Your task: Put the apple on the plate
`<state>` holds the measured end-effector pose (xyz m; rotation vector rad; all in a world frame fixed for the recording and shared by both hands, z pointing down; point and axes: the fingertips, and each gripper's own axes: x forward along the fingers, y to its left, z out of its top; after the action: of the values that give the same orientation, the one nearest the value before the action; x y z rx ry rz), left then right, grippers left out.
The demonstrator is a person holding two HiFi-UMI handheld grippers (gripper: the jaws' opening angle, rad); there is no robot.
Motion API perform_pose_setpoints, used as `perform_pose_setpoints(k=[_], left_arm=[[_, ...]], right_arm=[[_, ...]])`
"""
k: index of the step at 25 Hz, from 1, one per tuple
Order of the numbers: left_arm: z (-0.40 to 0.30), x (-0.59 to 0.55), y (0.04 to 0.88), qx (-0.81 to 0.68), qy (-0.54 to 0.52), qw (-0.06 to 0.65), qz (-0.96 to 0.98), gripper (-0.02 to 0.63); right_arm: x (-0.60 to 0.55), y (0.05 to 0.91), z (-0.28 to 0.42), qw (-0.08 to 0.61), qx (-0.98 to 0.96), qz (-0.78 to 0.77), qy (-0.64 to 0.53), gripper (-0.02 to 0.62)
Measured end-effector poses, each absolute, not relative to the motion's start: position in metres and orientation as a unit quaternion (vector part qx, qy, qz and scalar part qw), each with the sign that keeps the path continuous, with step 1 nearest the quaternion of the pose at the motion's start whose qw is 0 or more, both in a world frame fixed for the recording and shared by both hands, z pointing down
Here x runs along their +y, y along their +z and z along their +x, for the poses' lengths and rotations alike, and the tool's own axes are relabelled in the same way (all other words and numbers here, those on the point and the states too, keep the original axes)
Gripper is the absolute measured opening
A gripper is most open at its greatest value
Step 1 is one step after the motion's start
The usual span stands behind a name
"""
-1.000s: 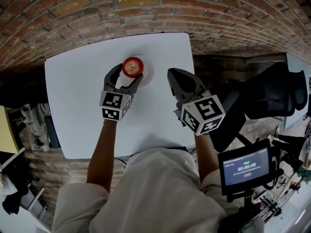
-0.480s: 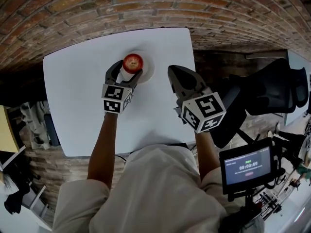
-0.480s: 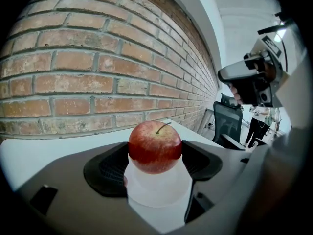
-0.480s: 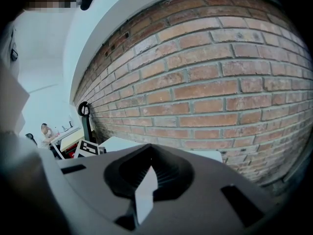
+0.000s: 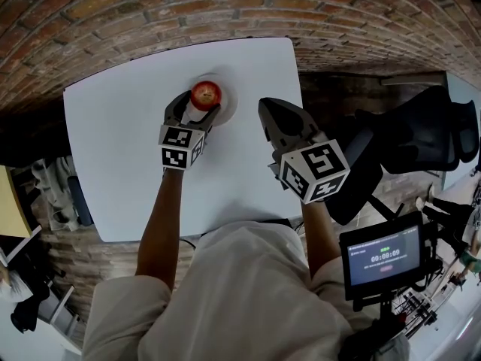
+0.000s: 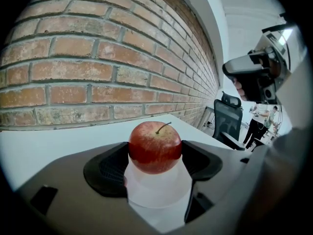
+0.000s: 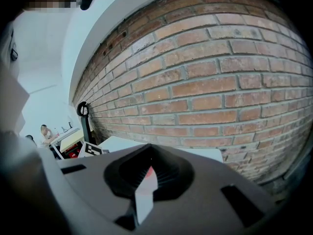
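A red apple [image 5: 206, 93] sits between the jaws of my left gripper [image 5: 197, 107], which is shut on it. In the left gripper view both dark pads press the sides of the apple [image 6: 155, 147], stem up, with my left gripper [image 6: 155, 156] around it. The white plate [image 5: 227, 102] lies directly under the apple, and the plate [image 6: 157, 192] shows pale between the jaws. I cannot tell whether the apple touches it. My right gripper [image 5: 273, 120] hovers to the right of the plate, shut and empty. Its jaws [image 7: 145, 180] leave only a thin slit.
The white table [image 5: 113, 141] stands against a brick wall [image 5: 225, 6]. A black office chair [image 5: 409, 138] is off the table's right edge. A small screen on a stand [image 5: 379, 258] is at lower right. Shelving clutter [image 5: 52, 194] lies left of the table.
My left gripper and the apple have edged slightly farther from me over the plate. The right gripper has hardly moved.
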<state>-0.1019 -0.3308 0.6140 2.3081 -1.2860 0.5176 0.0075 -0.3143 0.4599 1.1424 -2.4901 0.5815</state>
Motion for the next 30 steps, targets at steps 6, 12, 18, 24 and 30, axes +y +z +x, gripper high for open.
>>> perform_pose_setpoints(k=[6,12,18,24,30], left_arm=[[-0.094,-0.332,0.624,-0.459,0.193,0.23,0.836,0.348],[-0.092,-0.334,0.63,-0.459,0.195,0.238,0.834,0.348],[-0.091,-0.336,0.633,-0.457,0.197,0.24,0.834,0.348],[-0.091,-0.335,0.633,-0.458,0.197,0.24,0.833,0.348],[-0.091,-0.335,0.633,-0.459,0.19,0.25,0.831,0.349]], right_arm=[[-0.314,0.463,0.011,0.171,-0.874,0.404,0.207,0.005],[-0.315,0.465,0.013,0.173,-0.873,0.405,0.208,0.003],[-0.315,0.466,0.014,0.174,-0.873,0.406,0.207,0.003],[-0.317,0.466,0.014,0.175,-0.872,0.407,0.207,0.004],[-0.316,0.468,0.013,0.174,-0.873,0.404,0.21,0.003]])
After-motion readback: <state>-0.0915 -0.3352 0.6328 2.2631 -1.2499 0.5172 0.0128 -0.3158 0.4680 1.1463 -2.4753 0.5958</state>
